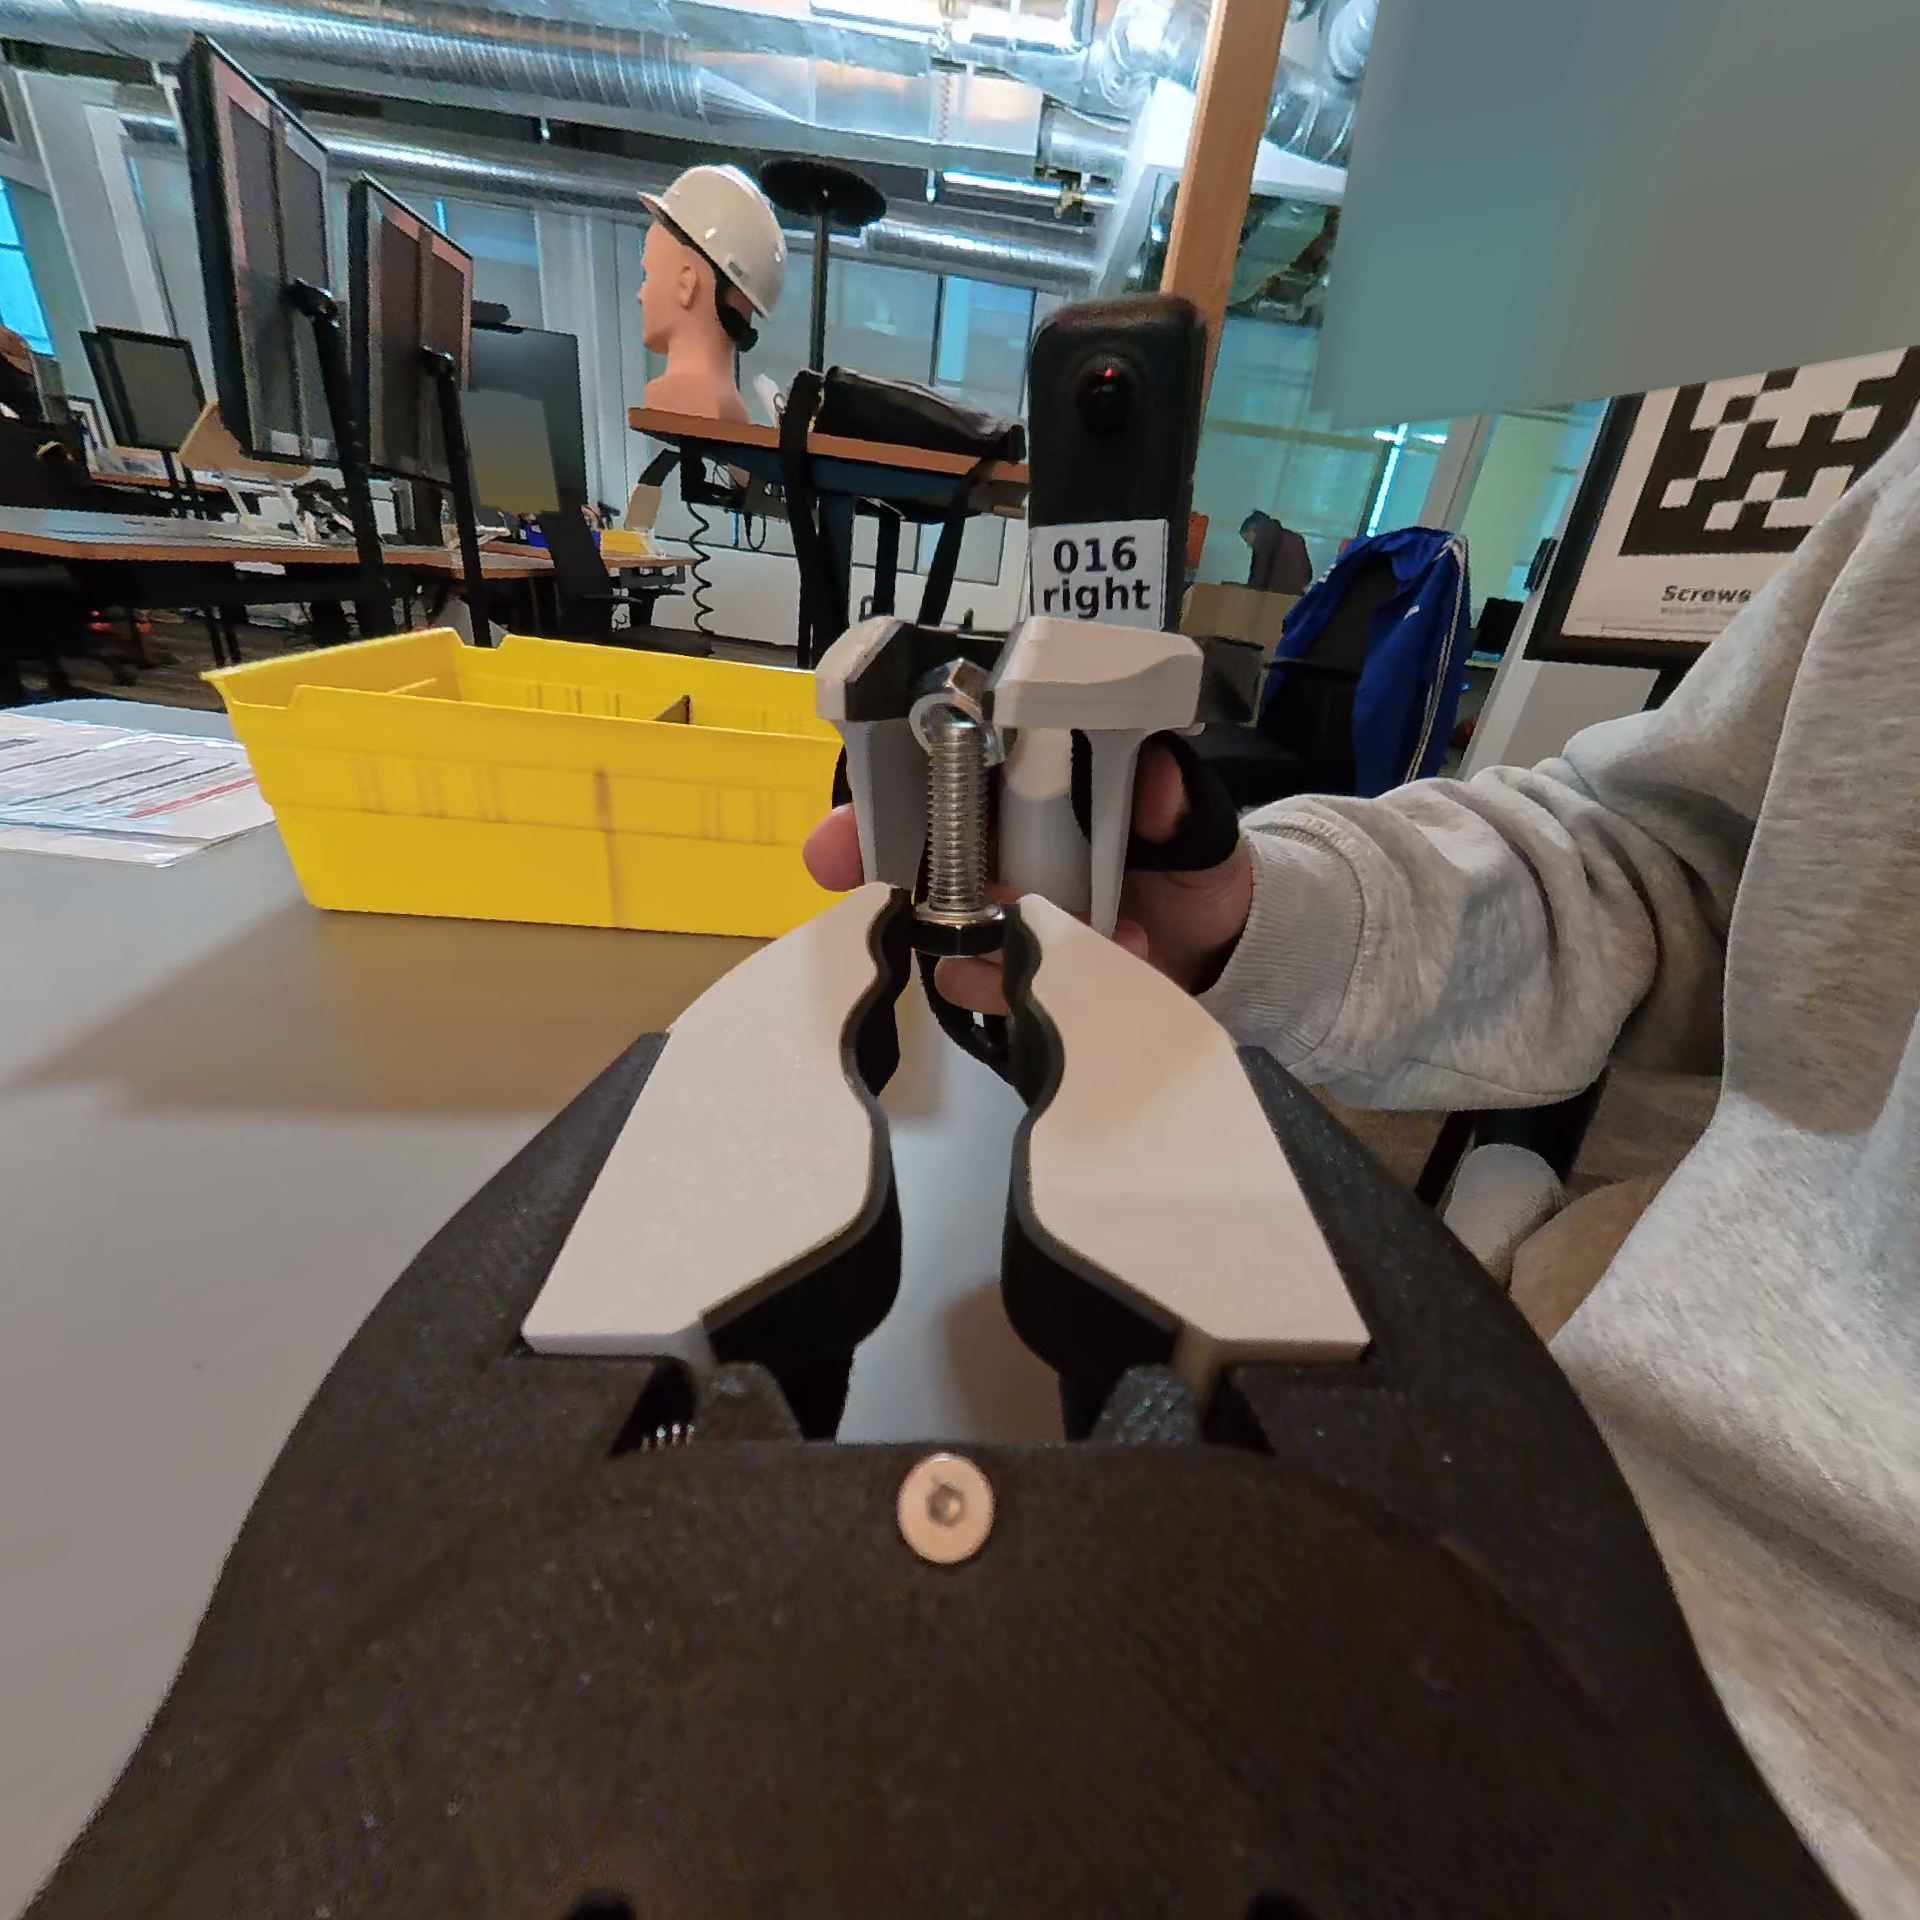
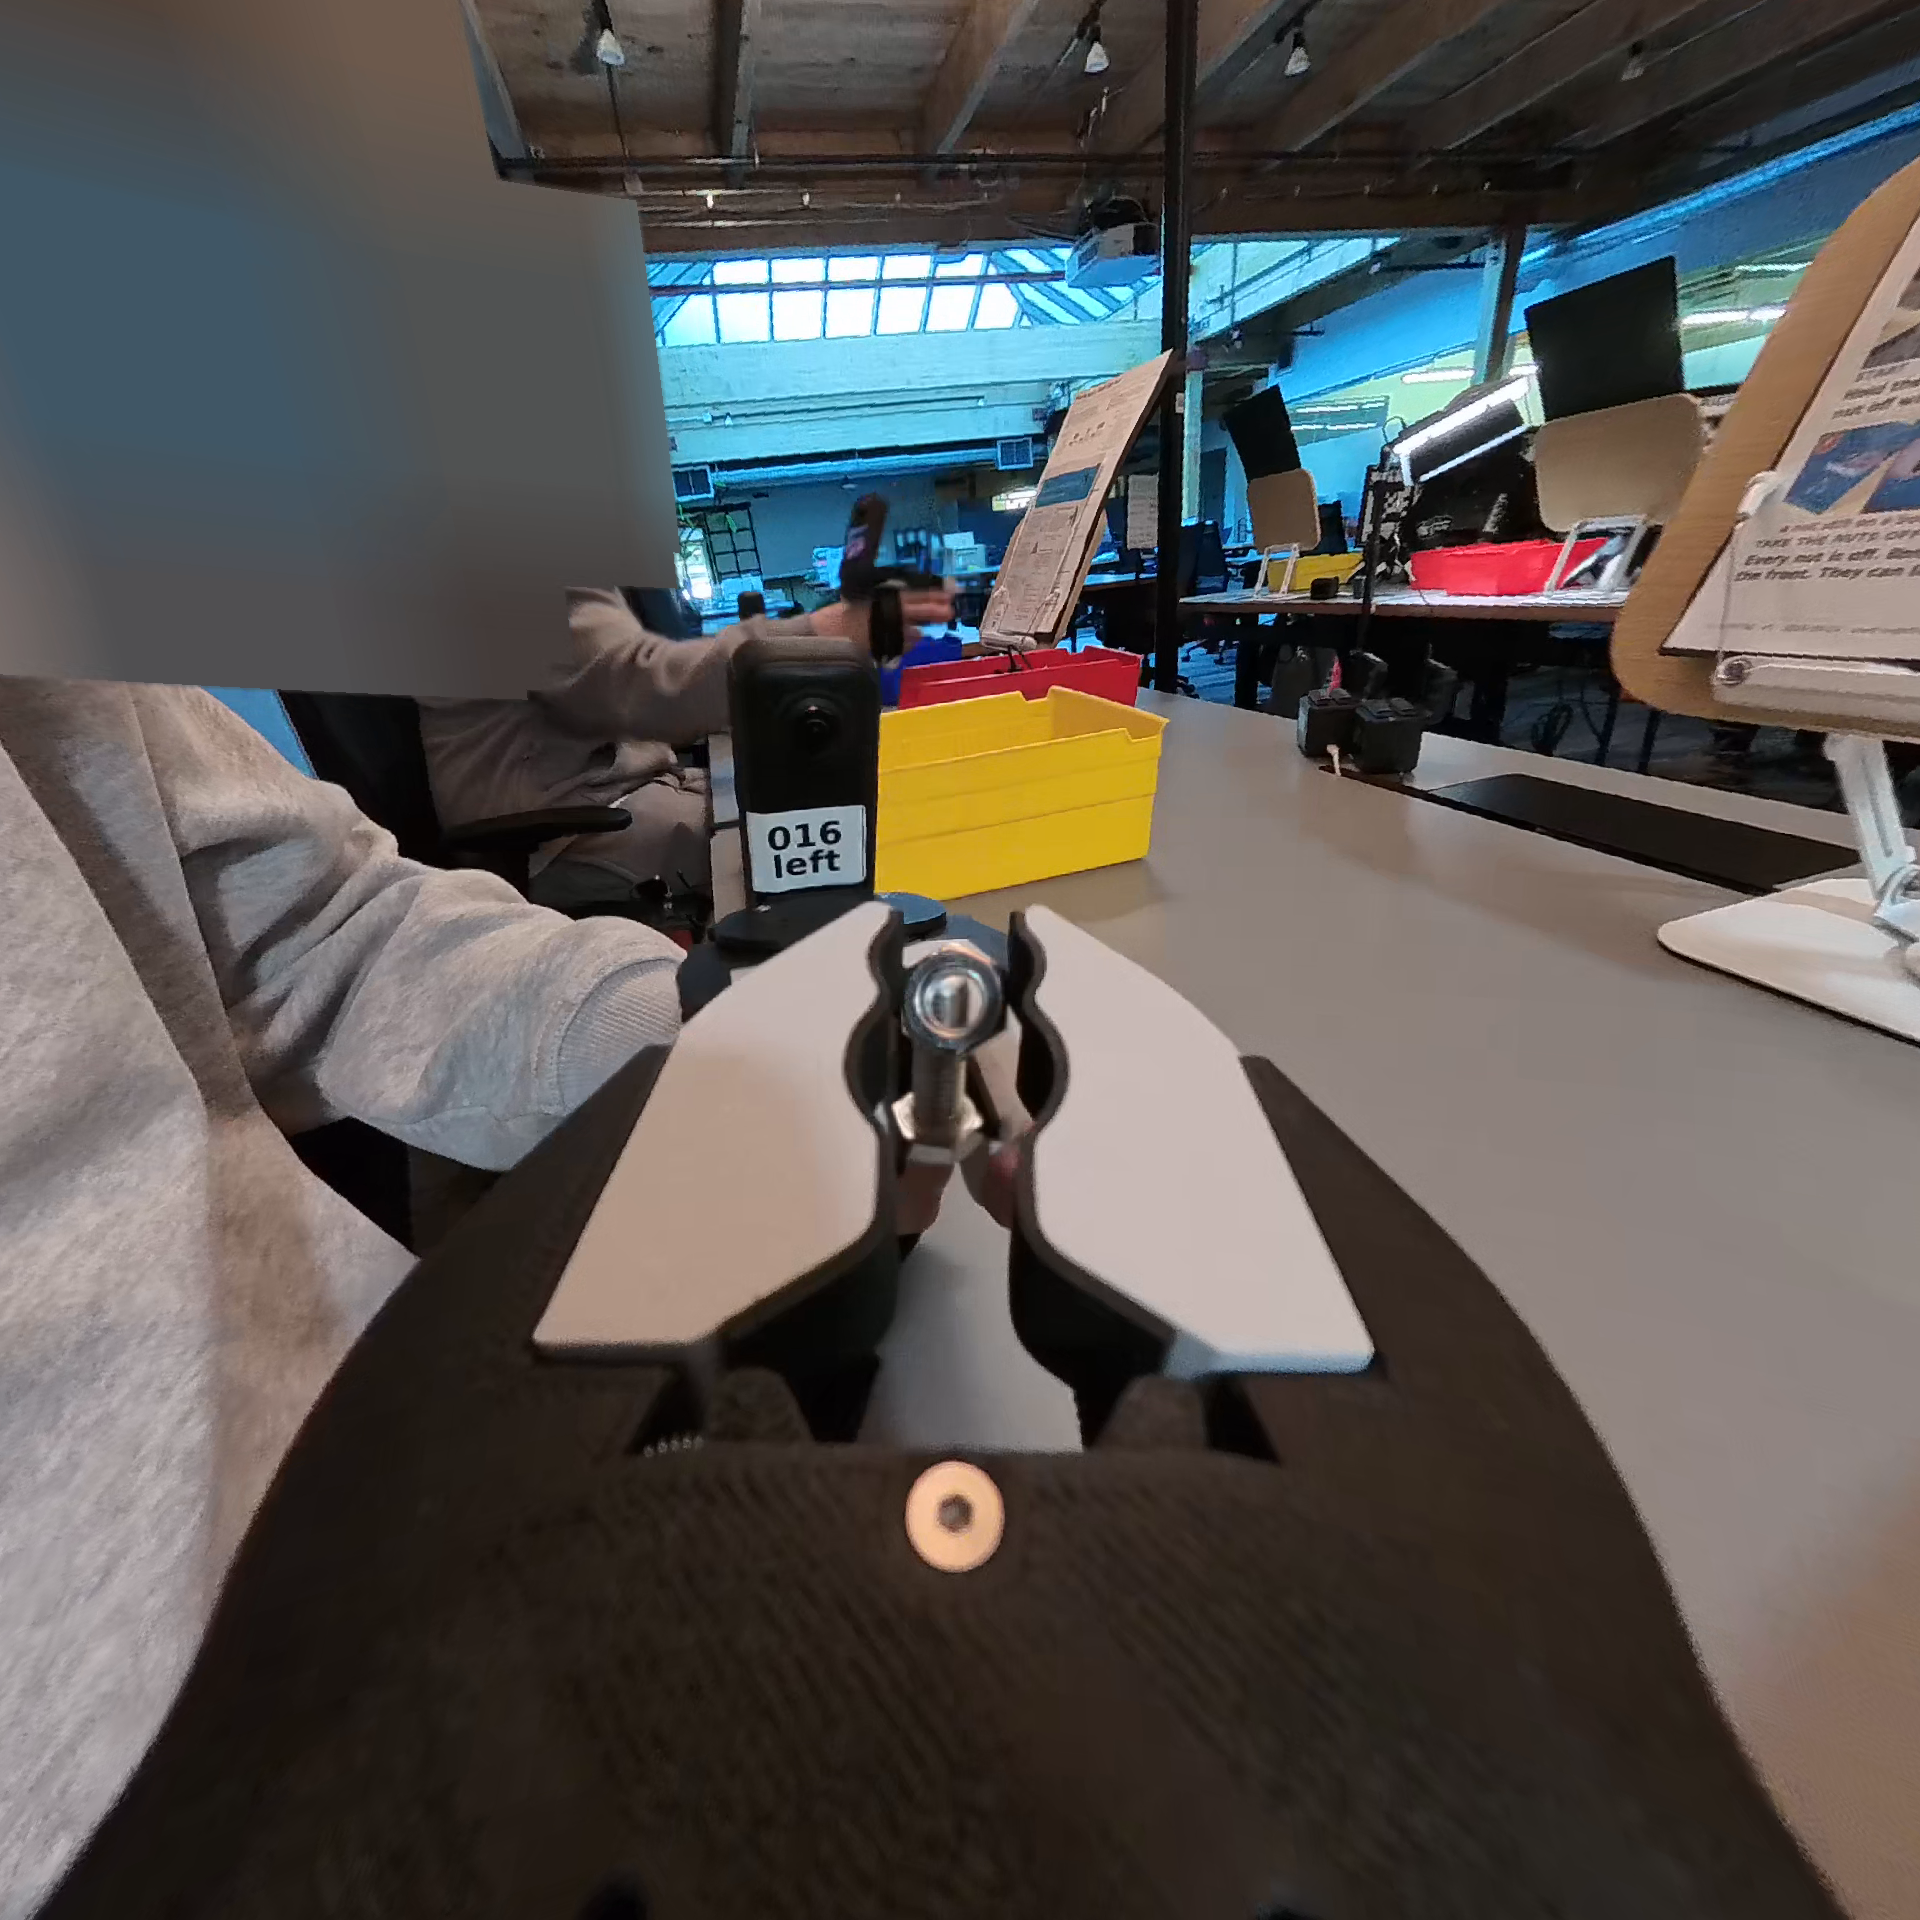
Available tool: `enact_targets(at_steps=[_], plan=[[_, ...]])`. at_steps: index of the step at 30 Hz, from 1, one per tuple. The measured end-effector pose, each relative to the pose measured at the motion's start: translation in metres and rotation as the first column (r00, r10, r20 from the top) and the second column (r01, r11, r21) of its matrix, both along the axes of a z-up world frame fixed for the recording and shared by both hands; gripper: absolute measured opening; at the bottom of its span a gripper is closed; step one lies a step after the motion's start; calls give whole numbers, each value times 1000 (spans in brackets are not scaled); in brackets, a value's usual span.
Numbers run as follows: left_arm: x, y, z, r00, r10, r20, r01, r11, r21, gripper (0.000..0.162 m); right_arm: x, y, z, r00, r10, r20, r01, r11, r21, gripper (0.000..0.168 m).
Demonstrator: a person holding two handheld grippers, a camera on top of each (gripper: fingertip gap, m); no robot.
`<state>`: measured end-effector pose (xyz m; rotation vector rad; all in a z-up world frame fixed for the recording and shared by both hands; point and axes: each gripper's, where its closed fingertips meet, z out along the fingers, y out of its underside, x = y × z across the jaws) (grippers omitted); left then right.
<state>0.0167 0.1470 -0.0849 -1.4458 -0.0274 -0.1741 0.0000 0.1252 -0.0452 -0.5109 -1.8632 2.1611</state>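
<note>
A silver threaded bolt (image 1: 956, 810) is held in the air between my two grippers, above the grey table (image 1: 208, 1091). My left gripper (image 1: 956, 928) is shut on the dark hex end (image 1: 956, 932) at the bolt's lower end. My right gripper (image 1: 951, 691) faces it from the far side and is shut on a hex nut (image 1: 966, 681) at the bolt's upper end. In the right wrist view, my right gripper (image 2: 954, 982) clamps that nut (image 2: 951, 1003), and the bolt (image 2: 935, 1070) runs away from it to the left gripper (image 2: 961, 1148) below.
A yellow bin (image 1: 520, 790) stands on the table behind the grippers; it also shows in the right wrist view (image 2: 1018, 790), with a red bin (image 2: 1018, 675) behind it. Papers (image 1: 104, 769) lie at the left. A document stand (image 2: 1808, 520) and black mat (image 2: 1631, 821) are at the right. There is about 4 centimetres between the tips of the two grippers.
</note>
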Motion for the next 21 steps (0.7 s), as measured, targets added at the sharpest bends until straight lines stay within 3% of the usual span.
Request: enact_targets(at_steps=[9, 13, 16, 18, 21], plan=[[-4, -2, 2, 1000, 7, 27, -8, 1000, 13, 17, -15, 35, 22, 996, -89, 21, 91, 990, -112, 19], [-4, -2, 0, 1000, 9, 18, -9, 1000, 3, 18, -26, 82, 53, 954, -285, -95, 284, 959, -18, 19], [-5, -2, 0, 1000, 12, 22, -12, 1000, 5, 18, -35, 151, 84, 838, -508, -200, 527, 849, 48, 19], [-5, -2, 0, 1000, 14, 27, -14, 1000, 7, 18, -43, 203, 86, 748, -631, -206, 659, 742, 124, 19], [-5, -1, -1, 1000, 11, 29, -11, 1000, 5, 18, -61, 280, 28, 626, -778, -55, 727, 557, 401, 19]])
